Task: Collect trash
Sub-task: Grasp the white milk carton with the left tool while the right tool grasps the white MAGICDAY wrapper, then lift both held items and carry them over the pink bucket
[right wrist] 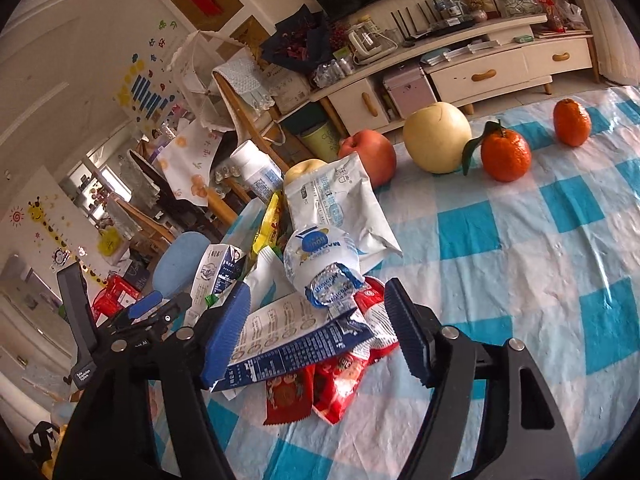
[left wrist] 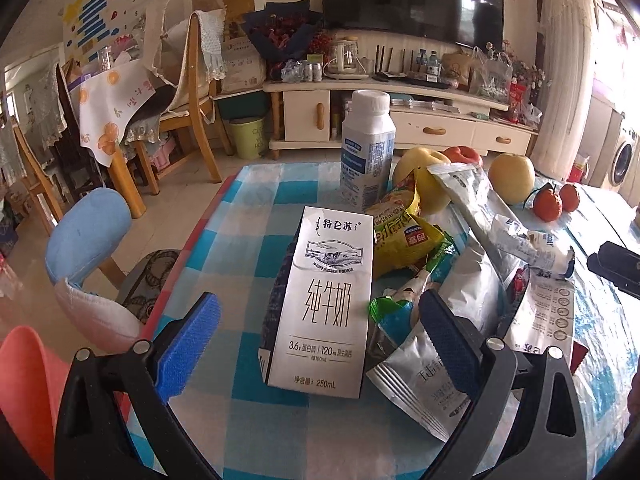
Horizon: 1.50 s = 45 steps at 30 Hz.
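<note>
My left gripper [left wrist: 320, 334] is spread wide w/ nothing clamped; the white rectangular 250mL milk carton [left wrist: 322, 304] lies flat between its blue-padded fingers [left wrist: 192, 344], touching neither as far as I can tell. The right-side finger sits over a silver foil pouch [left wrist: 416, 384] and a green-edged wrapper [left wrist: 390, 306]. My right gripper [right wrist: 316, 332] is also wide open, holding nothing, w/ a blue-and-white printed wrapper [right wrist: 280, 340] and red crinkled snack packets [right wrist: 340, 380] between its fingers. Trash pile sits on the blue-and-white checked tablecloth [right wrist: 500, 264]: yellow snack bag [left wrist: 400, 240], crumpled white-blue pouches [right wrist: 340, 208]. Behind it stands a white capped plastic bottle [left wrist: 366, 148]; beside it a pale yellow pear [right wrist: 436, 138], a red apple [right wrist: 372, 156], two oranges [right wrist: 506, 154].
</note>
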Available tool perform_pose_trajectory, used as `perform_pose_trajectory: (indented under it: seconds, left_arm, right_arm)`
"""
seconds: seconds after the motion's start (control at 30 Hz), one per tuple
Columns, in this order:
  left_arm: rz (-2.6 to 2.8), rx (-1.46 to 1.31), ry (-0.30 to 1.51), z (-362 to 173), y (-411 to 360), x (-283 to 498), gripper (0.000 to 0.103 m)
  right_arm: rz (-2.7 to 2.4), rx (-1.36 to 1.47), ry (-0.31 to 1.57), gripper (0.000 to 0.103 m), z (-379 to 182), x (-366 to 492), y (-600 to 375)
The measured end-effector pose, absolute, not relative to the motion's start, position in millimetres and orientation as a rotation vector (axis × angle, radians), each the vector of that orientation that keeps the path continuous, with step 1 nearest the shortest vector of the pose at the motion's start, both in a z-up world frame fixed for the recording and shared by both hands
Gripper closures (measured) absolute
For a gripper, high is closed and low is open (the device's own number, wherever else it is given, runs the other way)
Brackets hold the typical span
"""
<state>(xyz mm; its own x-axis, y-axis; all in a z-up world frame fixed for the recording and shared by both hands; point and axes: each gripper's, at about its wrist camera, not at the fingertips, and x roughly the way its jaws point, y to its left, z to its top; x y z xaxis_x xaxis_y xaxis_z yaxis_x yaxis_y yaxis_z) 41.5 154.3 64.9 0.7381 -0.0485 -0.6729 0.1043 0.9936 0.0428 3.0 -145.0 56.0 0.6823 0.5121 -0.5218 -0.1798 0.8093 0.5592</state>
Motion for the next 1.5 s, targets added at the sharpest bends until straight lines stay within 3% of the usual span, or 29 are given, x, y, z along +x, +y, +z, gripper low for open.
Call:
perform_pose_trajectory:
  seconds: [0.27, 0.37, 0.53, 0.7, 0.8, 0.87, 0.9, 0.93, 1.0, 1.1, 1.17, 1.23, 1.3, 1.43, 1.5]
  left_arm:
    - [-0.051, 0.07, 0.795, 53, 152, 57, 0.007]
    - [-0.04, 0.061, 0.817, 49, 155, 59, 0.018]
    - [-0.049, 0.014, 0.84, 42, 162, 60, 0.032]
    - [-0.051, 0.01, 0.834, 42, 159, 58, 0.035]
    - [-0.058, -0.01, 0.831, 43, 158, 56, 0.038]
    - [-0.057, -0.011, 0.825, 45, 159, 55, 0.04]
    - [-0.057, -0.014, 0.818, 46, 159, 54, 0.045]
    - [-0.048, -0.016, 0.811, 48, 160, 53, 0.06]
    - [-0.036, -0.033, 0.814, 48, 165, 53, 0.066]
    - [-0.049, -0.055, 0.823, 48, 171, 53, 0.066]
    - [-0.065, -0.072, 0.83, 47, 173, 53, 0.059]
    - [-0.094, -0.072, 0.838, 46, 171, 54, 0.034]
    - [-0.105, -0.035, 0.831, 46, 164, 54, 0.02]
    - [-0.062, 0.023, 0.839, 38, 158, 59, 0.02]
    - [-0.054, -0.013, 0.862, 32, 163, 63, 0.026]
  right_arm:
    - [0.431, 0.435, 0.751, 0.031, 45, 34, -134]
    - [0.439, 0.397, 0.753, 0.026, 43, 41, -126]
    - [0.442, 0.316, 0.751, 0.026, 44, 48, -111]
    - [0.433, 0.239, 0.763, 0.026, 42, 49, -99]
    - [0.41, 0.169, 0.775, 0.043, 41, 49, -90]
    - [0.396, 0.136, 0.774, 0.044, 41, 48, -87]
    - [0.389, 0.121, 0.77, 0.045, 42, 47, -85]
    - [0.382, 0.107, 0.764, 0.045, 43, 46, -84]
    - [0.367, 0.087, 0.749, 0.045, 45, 44, -83]
    - [0.347, 0.067, 0.727, 0.045, 50, 40, -82]
    - [0.337, 0.064, 0.71, 0.045, 54, 36, -82]
    - [0.335, 0.057, 0.693, 0.045, 59, 32, -80]
    - [0.342, 0.038, 0.681, 0.045, 64, 29, -75]
    - [0.36, 0.004, 0.674, 0.045, 66, 25, -67]
    - [0.368, -0.009, 0.68, 0.045, 65, 25, -63]
